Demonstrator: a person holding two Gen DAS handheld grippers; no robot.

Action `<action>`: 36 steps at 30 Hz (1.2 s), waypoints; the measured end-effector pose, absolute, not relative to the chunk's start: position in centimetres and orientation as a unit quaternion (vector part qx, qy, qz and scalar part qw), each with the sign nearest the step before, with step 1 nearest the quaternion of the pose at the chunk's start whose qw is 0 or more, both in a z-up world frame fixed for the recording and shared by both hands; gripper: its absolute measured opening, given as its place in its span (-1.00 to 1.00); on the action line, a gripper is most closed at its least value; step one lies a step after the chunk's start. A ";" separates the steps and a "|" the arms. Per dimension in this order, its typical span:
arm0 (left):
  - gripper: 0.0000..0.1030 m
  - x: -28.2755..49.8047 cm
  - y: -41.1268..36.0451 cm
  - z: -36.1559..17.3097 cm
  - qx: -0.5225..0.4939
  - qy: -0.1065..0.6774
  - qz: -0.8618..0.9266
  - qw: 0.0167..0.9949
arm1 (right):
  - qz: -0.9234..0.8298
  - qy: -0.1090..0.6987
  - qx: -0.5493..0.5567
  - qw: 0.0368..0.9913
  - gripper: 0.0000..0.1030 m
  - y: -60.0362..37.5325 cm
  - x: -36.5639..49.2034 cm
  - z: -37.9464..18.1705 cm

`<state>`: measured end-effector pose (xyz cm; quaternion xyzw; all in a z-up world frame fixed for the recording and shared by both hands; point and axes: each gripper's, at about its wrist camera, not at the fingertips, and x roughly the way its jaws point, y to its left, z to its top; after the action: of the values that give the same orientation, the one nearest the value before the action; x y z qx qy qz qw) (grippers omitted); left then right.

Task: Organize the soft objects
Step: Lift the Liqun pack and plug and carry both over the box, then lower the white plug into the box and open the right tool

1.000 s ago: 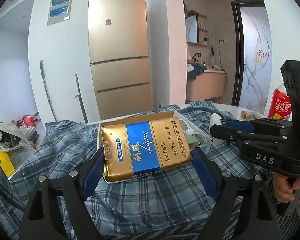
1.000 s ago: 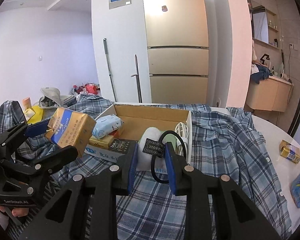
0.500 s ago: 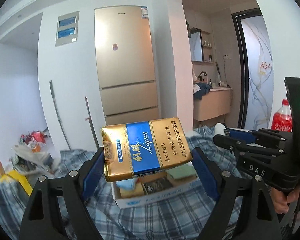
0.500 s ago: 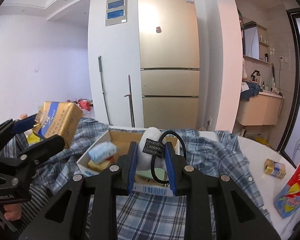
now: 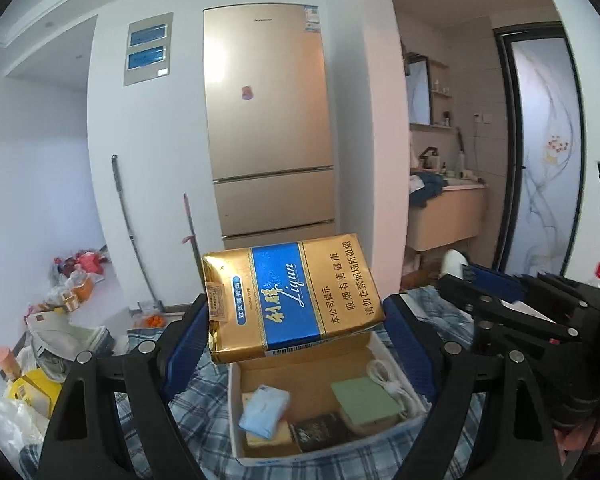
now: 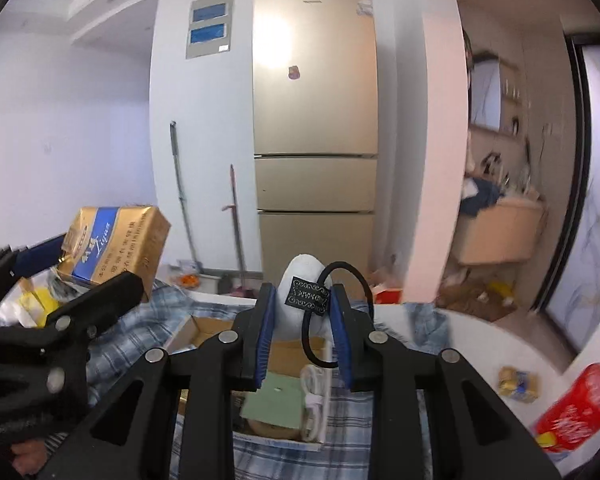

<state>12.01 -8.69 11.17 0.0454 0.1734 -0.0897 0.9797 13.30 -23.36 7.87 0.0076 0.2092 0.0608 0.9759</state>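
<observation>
Two grippers are held clear above the cardboard box (image 5: pixel 236 408): the left gripper (image 5: pixel 296 320), spread wide, is clamped on the short ends of a gold and blue carton (image 5: pixel 292 292), and the right gripper (image 6: pixel 302 312), nearly closed, is pinched on a small white soft roll (image 6: pixel 300 280) carrying a black label and black loop. The foil-wrapped carton is judged light, fairly stiff and slippery, best taken across its ends; the roll is judged compressible, best squeezed mid-body. Below, a plaid cloth (image 5: pixel 380 460) is spread around the box.

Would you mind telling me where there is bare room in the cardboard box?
The cardboard box has bare floor at its back, beyond the blue tissue pack and green pad. Its front is crowded; a white cable lines the right wall.
</observation>
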 end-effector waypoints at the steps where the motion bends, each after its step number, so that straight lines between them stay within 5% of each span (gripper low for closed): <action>1: 0.68 12.9 -8.5 10.9 0.044 0.181 -0.088 0.978 | 0.055 0.213 0.009 0.975 -0.49 -23.5 13.9 7.5; 20: 0.68 22.6 -6.6 1.6 0.019 0.376 -0.112 0.920 | 0.138 0.375 0.027 0.916 -0.49 -21.7 19.9 -4.5; 33: 0.68 23.7 -7.7 -0.9 0.031 0.412 -0.128 0.901 | 0.158 0.400 0.011 0.903 -0.49 -20.3 20.2 -6.3; 35: 0.69 23.8 -7.9 -1.0 0.039 0.416 -0.129 0.899 | 0.156 0.397 0.015 0.904 -0.39 -20.2 20.2 -6.3; 36: 0.69 23.8 -8.0 -1.1 0.045 0.417 -0.130 0.899 | 0.156 0.396 0.015 0.905 -0.10 -20.1 20.1 -6.4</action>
<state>23.76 -8.03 -1.07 0.0446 0.4166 -0.1300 0.8986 20.14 -20.14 -6.38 0.0152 0.3959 0.1559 0.9048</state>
